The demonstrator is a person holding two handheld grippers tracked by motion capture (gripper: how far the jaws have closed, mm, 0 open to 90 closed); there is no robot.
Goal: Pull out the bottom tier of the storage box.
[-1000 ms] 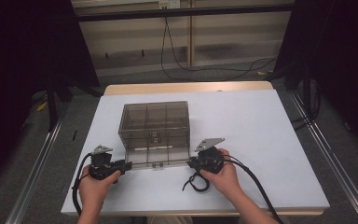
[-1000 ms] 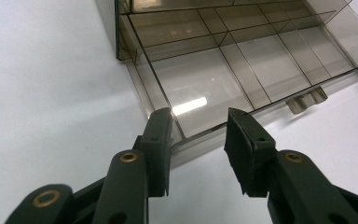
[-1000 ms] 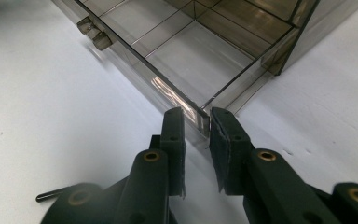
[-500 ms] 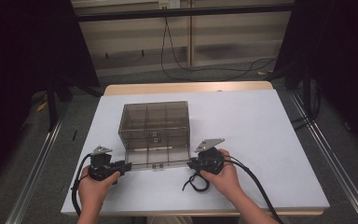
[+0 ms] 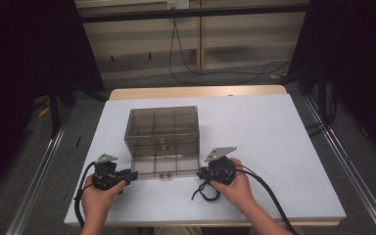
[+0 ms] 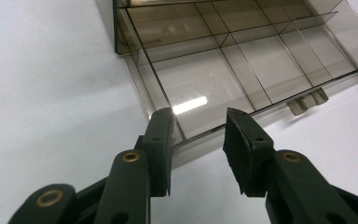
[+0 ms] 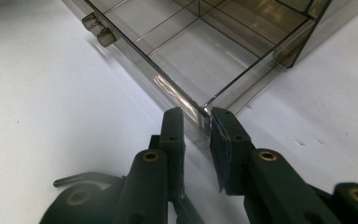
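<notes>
A smoky clear plastic drawer cabinet (image 5: 161, 127) stands on the white table (image 5: 274, 147). Its bottom drawer (image 5: 164, 165) is pulled out toward me, empty and split by dividers. My left gripper (image 5: 133, 174) is at the drawer's front left corner. In the left gripper view the left gripper (image 6: 198, 135) is open, its jaws straddling the corner of the drawer (image 6: 223, 79). My right gripper (image 5: 199, 172) is at the front right corner. In the right gripper view the right gripper (image 7: 196, 128) is closed on the front wall of the drawer (image 7: 200, 56) at that corner.
The drawer's small handle (image 5: 165, 175) juts from the middle of its front, between the two grippers. A black cable (image 5: 205, 193) loops on the table by my right hand. The table's front edge lies just behind both hands. Open white surface stretches to the right.
</notes>
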